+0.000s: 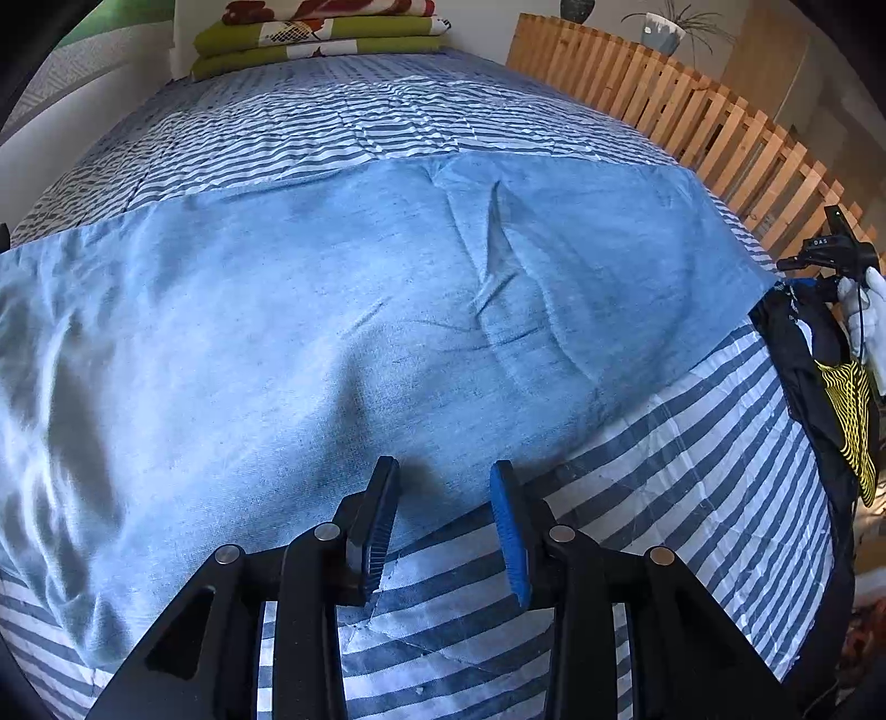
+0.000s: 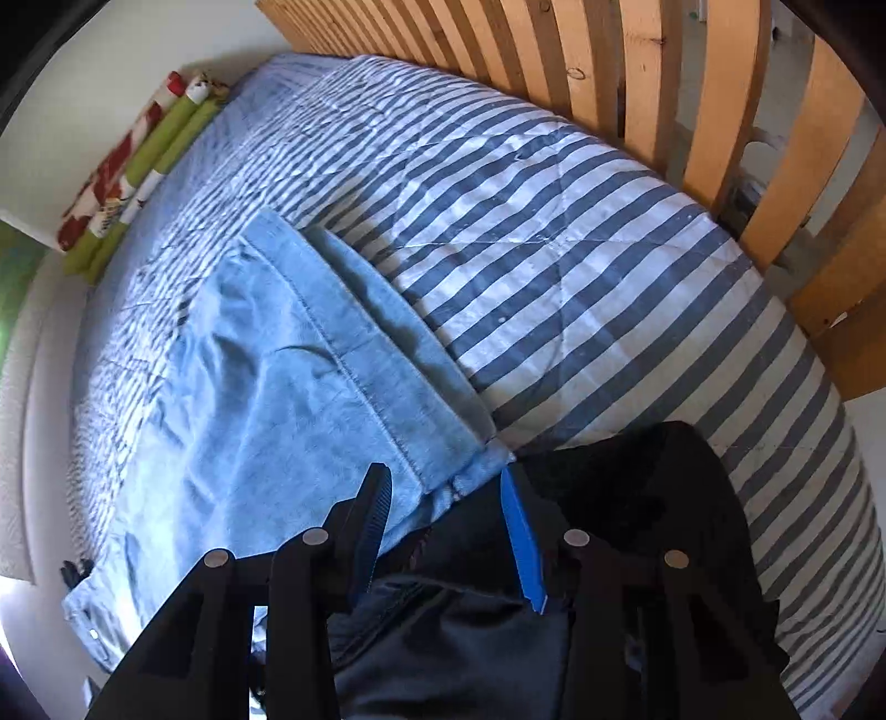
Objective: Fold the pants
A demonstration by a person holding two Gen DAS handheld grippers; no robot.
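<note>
Light blue pants (image 1: 360,310) lie spread flat across a blue-and-white striped quilt (image 1: 692,443), with a few creases near the middle. My left gripper (image 1: 443,471) hovers open over the pants' near edge, nothing between its fingers. In the right wrist view the pants (image 2: 266,387) run away to the lower left, both leg hems (image 2: 387,343) stacked at the near end. My right gripper (image 2: 443,476) stands open just off that hem corner, above a dark garment (image 2: 609,498). A white-gloved hand (image 1: 869,310) shows at the left view's right edge.
A wooden slatted rail (image 1: 692,99) (image 2: 664,83) runs along one side of the bed. Folded green and red blankets (image 1: 321,33) (image 2: 138,166) are stacked at the far end against a white wall. A potted plant (image 1: 662,33) stands behind the rail.
</note>
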